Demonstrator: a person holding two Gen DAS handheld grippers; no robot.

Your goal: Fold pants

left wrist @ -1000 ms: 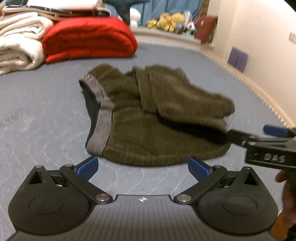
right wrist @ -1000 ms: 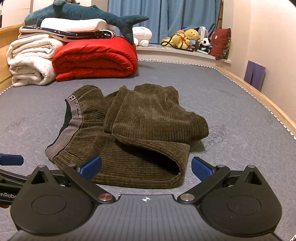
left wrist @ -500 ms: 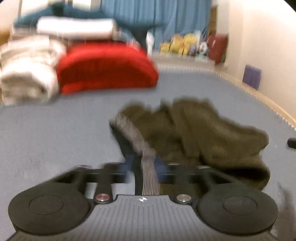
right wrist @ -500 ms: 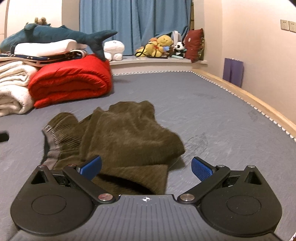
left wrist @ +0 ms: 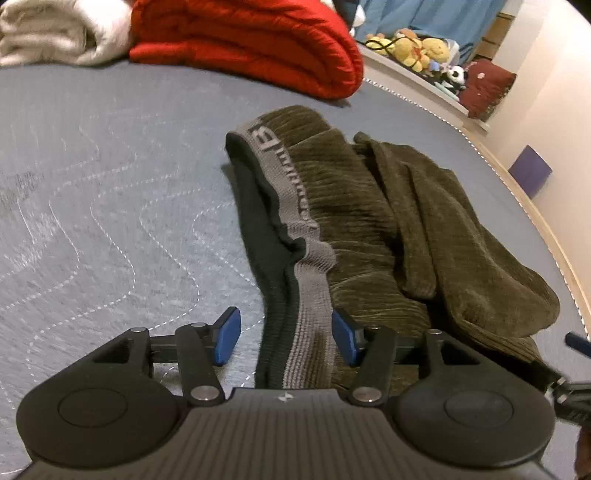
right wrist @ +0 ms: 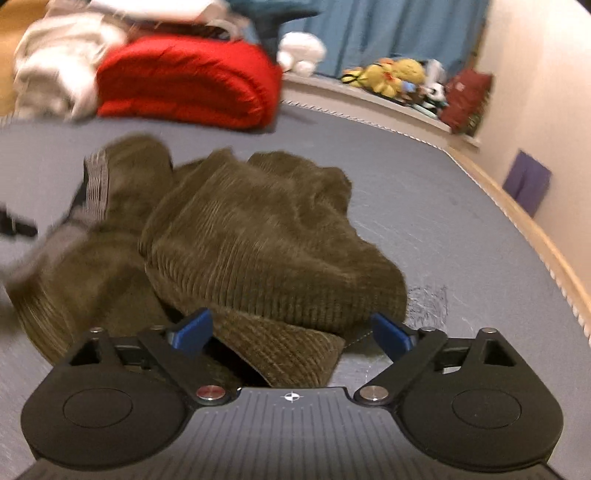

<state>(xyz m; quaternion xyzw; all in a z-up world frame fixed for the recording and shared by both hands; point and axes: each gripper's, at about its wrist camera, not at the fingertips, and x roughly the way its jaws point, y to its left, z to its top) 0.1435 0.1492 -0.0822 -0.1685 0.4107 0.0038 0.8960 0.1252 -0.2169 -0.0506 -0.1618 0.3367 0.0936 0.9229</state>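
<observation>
Olive corduroy pants (left wrist: 369, 221) lie bunched mid-bed. The left hand-held gripper (left wrist: 286, 338), clamped together 0.5 seconds ago, now gapes around the gray waistband (left wrist: 291, 206). The right hand-held gripper (right wrist: 291, 334), fingers apart, has closed in on the near hem, so another fold seems imminent.

Red quilt (left wrist: 251, 40), white blankets (left wrist: 55, 33), plush toys (left wrist: 413, 48), blue curtain (right wrist: 388, 33) behind grey mattress (left wrist: 92, 184).

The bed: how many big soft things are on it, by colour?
Olive-green corduroy pants: 1
Red rolled puffy quilt: 1
Cream-white folded blanket: 1
Total: 3
</observation>
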